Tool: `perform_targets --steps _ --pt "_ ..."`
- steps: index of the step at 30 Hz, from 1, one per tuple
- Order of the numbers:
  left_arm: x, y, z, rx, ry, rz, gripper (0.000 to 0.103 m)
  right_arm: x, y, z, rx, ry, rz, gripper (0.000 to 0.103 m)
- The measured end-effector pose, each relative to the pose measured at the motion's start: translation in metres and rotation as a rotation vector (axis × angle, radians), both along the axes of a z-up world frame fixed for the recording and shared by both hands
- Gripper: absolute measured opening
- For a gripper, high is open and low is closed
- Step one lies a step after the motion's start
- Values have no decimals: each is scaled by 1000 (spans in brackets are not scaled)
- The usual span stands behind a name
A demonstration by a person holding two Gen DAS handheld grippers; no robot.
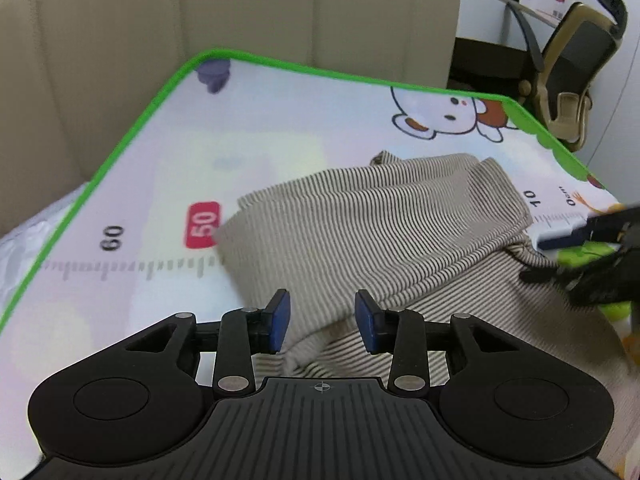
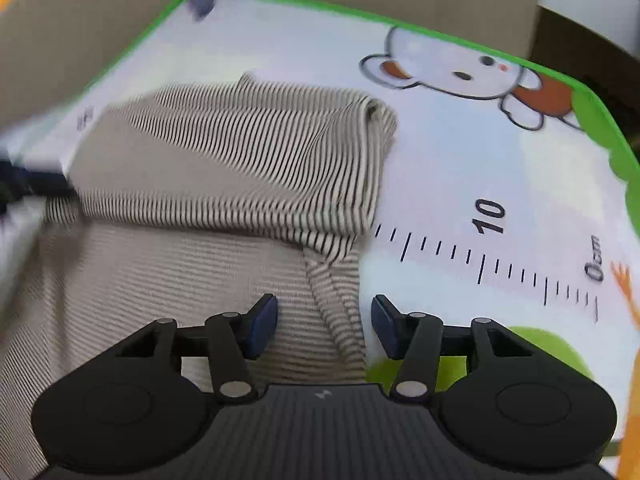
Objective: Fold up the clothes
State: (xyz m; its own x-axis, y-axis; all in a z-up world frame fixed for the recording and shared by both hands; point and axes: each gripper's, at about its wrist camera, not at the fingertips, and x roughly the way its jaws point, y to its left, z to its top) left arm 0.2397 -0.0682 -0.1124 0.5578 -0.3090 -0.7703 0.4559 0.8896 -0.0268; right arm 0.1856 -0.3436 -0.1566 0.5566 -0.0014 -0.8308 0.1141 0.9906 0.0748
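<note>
A beige garment with thin dark stripes (image 1: 360, 220) lies partly folded on the play mat (image 1: 280, 120); an upper layer is doubled over a lower one (image 2: 224, 160). My left gripper (image 1: 323, 320) hangs low over its near left edge, jaws apart, with a raised fold of the cloth between the blue pads (image 1: 280, 320), which do not press on it. My right gripper (image 2: 325, 326) is open over the garment's right edge, straddling a narrow striped hem (image 2: 336, 304). Each gripper shows in the other's view: the right gripper (image 1: 538, 258) and the left one, dark and blurred (image 2: 28, 184).
The mat has a green border (image 1: 320, 70), a printed ruler (image 2: 480, 264) and a cartoon bear (image 2: 460, 68). A beige sofa back (image 1: 160, 40) rises behind the mat. An office chair (image 1: 576, 68) stands beyond the far right corner.
</note>
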Motion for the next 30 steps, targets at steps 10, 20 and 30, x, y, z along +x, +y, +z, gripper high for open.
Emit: perform_targets --steps 10,20,30 --pt "13 -11 -36 29 88 10 70 93 13 66 3 -311 53 47" --pt "15 -12 -34 12 104 20 81 167 36 4 55 -149 42 6" --pt "12 28 -5 -62 114 96 81 59 34 64 335 -187 93 5"
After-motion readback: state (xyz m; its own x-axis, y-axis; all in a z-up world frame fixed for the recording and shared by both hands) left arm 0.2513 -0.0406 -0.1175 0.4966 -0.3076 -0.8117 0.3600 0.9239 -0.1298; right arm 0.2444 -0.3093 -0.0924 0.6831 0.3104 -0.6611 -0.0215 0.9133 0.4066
